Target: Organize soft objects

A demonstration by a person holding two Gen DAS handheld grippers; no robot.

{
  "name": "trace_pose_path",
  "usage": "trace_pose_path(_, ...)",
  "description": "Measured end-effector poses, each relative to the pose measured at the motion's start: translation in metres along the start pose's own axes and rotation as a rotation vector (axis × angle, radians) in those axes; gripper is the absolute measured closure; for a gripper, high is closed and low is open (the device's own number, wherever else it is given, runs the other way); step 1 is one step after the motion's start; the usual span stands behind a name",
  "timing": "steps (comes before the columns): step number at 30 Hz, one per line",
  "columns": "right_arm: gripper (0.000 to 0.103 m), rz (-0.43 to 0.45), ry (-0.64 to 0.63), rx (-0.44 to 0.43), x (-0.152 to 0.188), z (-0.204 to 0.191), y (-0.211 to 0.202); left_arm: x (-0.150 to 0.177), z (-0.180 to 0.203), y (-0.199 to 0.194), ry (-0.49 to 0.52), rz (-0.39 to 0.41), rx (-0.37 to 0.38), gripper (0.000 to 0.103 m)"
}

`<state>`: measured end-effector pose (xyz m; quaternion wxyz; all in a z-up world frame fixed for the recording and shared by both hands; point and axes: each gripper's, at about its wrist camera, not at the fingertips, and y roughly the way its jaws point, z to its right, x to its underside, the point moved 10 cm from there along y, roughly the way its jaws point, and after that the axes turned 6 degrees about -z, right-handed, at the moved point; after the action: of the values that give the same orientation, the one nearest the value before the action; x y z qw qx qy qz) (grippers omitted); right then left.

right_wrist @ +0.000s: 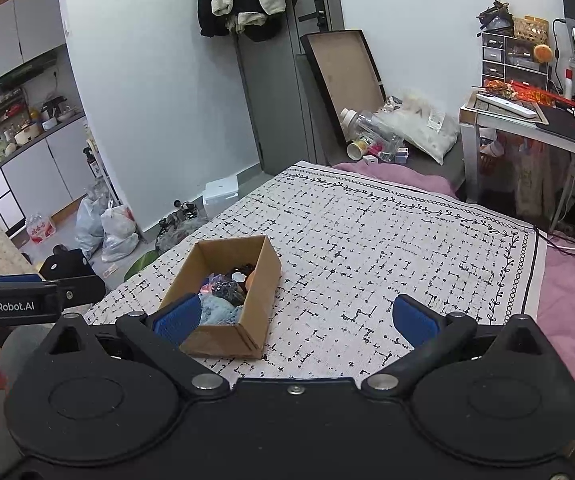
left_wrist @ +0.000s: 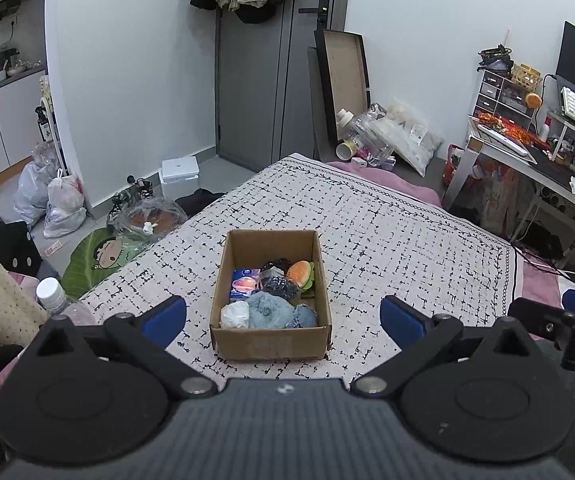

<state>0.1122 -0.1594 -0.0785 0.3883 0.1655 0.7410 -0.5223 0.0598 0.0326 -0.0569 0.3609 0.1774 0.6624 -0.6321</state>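
Open cardboard box (left_wrist: pixel 271 338) resting on a white bedspread (left_wrist: pixel 387 240) with black dashes, nearer the bedspread's left edge and near edge than its far end. Packed into the box's near half: a white crumpled soft item (left_wrist: pixel 234 314) in the near-left corner, a blue-grey fuzzy cloth (left_wrist: pixel 277 312) beside it along the near wall, a small blue-and-pink carton (left_wrist: pixel 243 280) against the left wall, a dark sparkly bundle (left_wrist: pixel 277 280) in the middle, a plush hamburger (left_wrist: pixel 301 274) against the right wall. Far half of the box floor bare.

Left gripper (left_wrist: pixel 283 316) held above the near edge of the bedspread, blue-padded fingers (left_wrist: pixel 165 318) spread wide, clasping nothing, box framed between them. Right gripper (right_wrist: pixel 295 318) likewise spread wide and empty, off to the right of the box; its left pad (right_wrist: pixel 177 318) overlapping the box's near corner in the right wrist view, touching or not impossible to tell.

Pink sheet (right_wrist: pixel 563 300) showing past the bedspread's right and far edges. Clear plastic bottle (left_wrist: pixel 53 298) with a white cap at the left edge of the bed. Beyond the far end, a grey door (left_wrist: pixel 255 92) with dark clothes hanging on it, a desk (left_wrist: pixel 535 160) at the right, filled plastic bags (left_wrist: pixel 61 204) on the floor at the left.
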Motion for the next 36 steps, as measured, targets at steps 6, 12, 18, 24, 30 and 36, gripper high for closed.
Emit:
trace_pose_path(6, 0.000, -0.003, -0.006, -0.001, 0.002, -0.002, -0.001, 0.001, -0.001, -0.002, -0.006, 0.001, 0.000, 0.001)
trace_pose_path(12, 0.000, -0.013, -0.012, -0.004, 0.004, -0.003, 0.000, 0.003, -0.002, -0.001, -0.011, 0.004, -0.004, 0.001)
trace_pose_path(18, 0.000, -0.013, -0.047, 0.006, 0.007, -0.008, 0.001, 0.008, -0.004, 0.003, -0.020, 0.003, -0.002, 0.001)
trace_pose_path(24, 0.000, -0.028, -0.055, 0.001, 0.007, -0.015, 0.002, 0.010, -0.005, 0.001, -0.012, -0.005, -0.004, 0.001)
trace_pose_path(30, 0.000, -0.035, -0.026, -0.005, 0.008, -0.011, 0.004, 0.007, -0.001, -0.004, -0.007, 0.011, 0.008, 0.001)
trace_pose_path(36, 0.000, -0.033, -0.041, -0.001, 0.008, -0.014, 0.002, 0.010, 0.000, -0.002, -0.006, -0.002, 0.007, 0.001)
